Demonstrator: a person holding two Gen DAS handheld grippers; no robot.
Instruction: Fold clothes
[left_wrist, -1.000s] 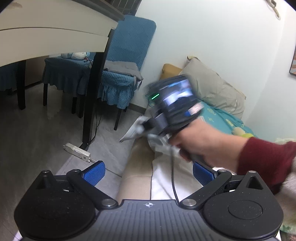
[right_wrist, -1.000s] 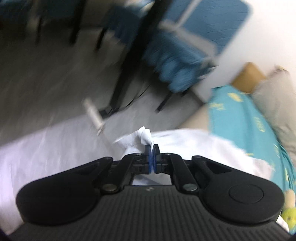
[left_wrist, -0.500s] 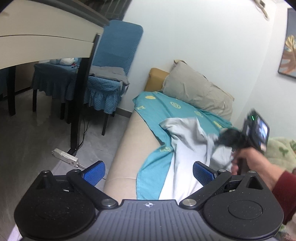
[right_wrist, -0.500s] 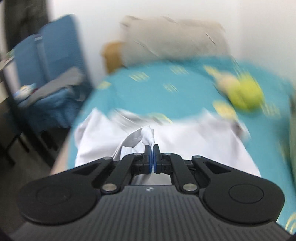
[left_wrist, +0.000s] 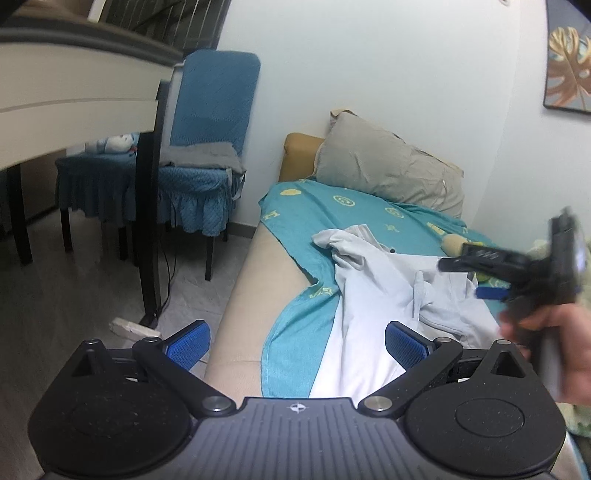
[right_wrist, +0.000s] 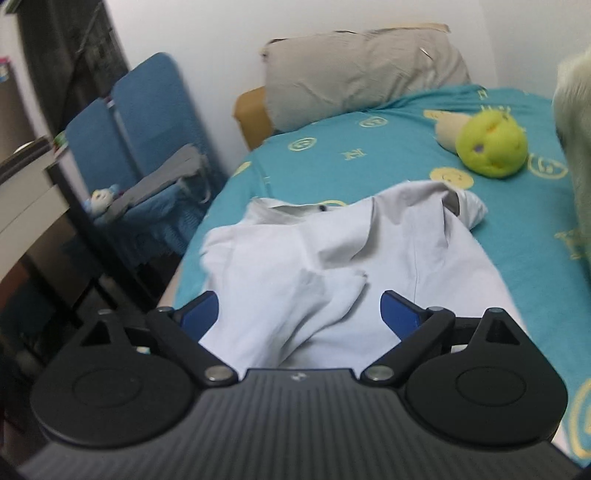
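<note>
Both tongs tilt down over the pale shirt (right_wrist: 332, 251): left tongs (left_wrist: 295, 341) wide, right tongs (right_wrist: 299, 308) opening, empty.

Right gripper (left_wrist: 491, 277) motion-blurred, hand (left_wrist: 550, 343) cut off at frame edge, wall picture (left_wrist: 569, 55) cropped

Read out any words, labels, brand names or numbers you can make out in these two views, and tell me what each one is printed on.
No text can be read with confidence.
Teal blanket: yellow printed marks, some letter-like, others round faces; too blurred and distorted to read.
Left gripper body: only a small crosshair emblem, no words.
Right gripper body: a similar small emblem, blurred.
White shirt: no print visible.
Framed picture: a leaf design, no lettering.
</note>
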